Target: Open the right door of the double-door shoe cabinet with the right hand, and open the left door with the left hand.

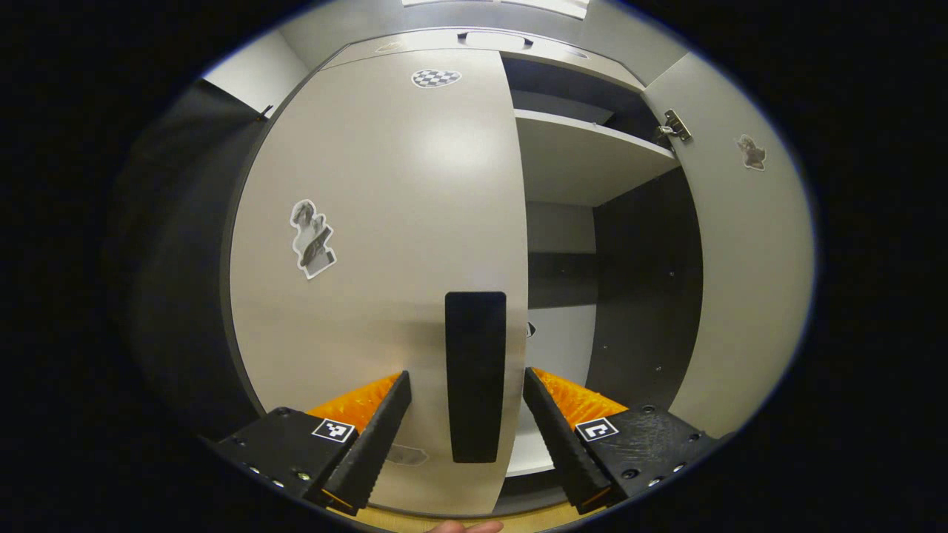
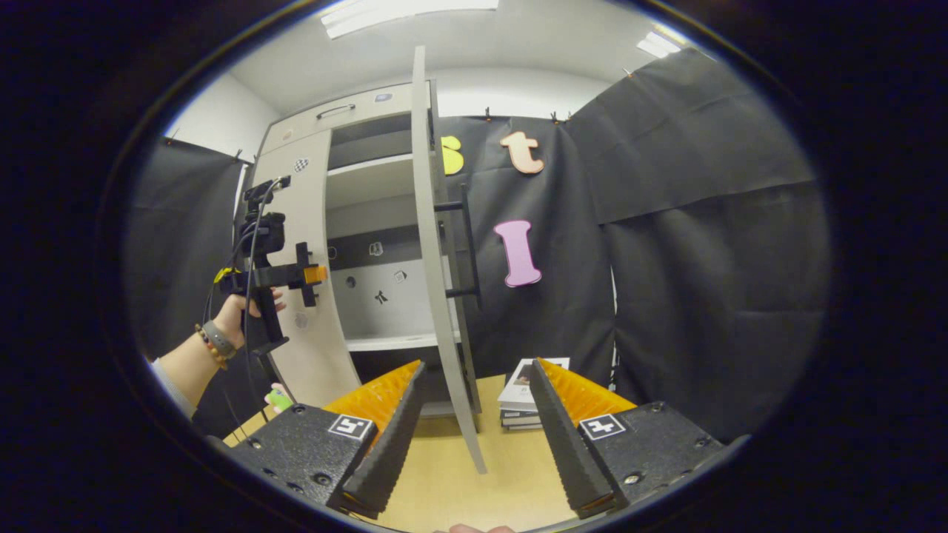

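Note:
The shoe cabinet's left door (image 1: 370,244) is a grey panel, still flush against the cabinet. Its black vertical handle (image 1: 475,377) stands between the fingers of my left gripper (image 1: 466,376), which is open with a gap on each side of the handle. The right door (image 1: 740,259) is swung wide, baring the shelves (image 1: 585,155). In the right gripper view this right door (image 2: 433,244) stands edge-on with its black handle (image 2: 466,244) facing right. My right gripper (image 2: 476,365) is open, close before the door's lower edge. A hand holds the left gripper (image 2: 315,275) against the left door (image 2: 315,340).
A stack of books (image 2: 529,392) lies on the wooden table (image 2: 459,488) just right of the open door's foot. A small green object (image 2: 280,400) sits near the cabinet's left foot. Black cloth (image 2: 703,259) hangs to the right of the cabinet.

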Tool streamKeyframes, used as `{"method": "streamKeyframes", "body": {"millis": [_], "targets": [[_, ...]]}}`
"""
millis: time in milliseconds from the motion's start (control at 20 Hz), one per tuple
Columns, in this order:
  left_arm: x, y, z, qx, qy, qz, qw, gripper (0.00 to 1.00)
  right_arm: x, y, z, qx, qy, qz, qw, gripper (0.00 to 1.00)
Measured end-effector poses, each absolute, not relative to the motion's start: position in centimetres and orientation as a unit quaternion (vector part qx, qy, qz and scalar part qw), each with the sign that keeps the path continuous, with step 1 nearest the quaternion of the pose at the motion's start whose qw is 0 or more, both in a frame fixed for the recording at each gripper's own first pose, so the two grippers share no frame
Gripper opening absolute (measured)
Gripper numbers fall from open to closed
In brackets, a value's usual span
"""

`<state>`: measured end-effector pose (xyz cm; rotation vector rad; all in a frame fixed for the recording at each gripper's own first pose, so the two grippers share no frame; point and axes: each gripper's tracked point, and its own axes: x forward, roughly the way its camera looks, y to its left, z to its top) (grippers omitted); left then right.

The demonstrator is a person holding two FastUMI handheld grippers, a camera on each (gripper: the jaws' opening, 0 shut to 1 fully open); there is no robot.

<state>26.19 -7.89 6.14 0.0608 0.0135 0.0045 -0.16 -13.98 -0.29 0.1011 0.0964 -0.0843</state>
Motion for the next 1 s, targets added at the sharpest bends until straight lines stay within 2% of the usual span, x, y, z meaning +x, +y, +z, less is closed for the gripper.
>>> {"method": "streamKeyframes", "body": {"millis": [650,800,850,1000], "targets": [[26.4,-7.3,6.1,0.025,0.004,0.013,1.0,0.9,0.4,-14.9,-1.2,0.054,0.054,-0.046,0.996,0.87],[26.9,-7.1,5.8,0.017,0.008,0.011,1.0,0.81,0.3,-14.6,-1.1,0.049,0.05,-0.043,0.997,0.87],[26.4,-7.2,5.7,0.01,0.011,0.007,1.0,0.69,0.3,-14.6,-1.2,0.049,0.05,-0.042,0.997,0.87],[26.1,-8.3,5.5,0.003,0.018,-0.009,1.0,0.48,0.3,-14.3,-1.3,0.049,0.053,-0.037,0.997,0.87]]}}
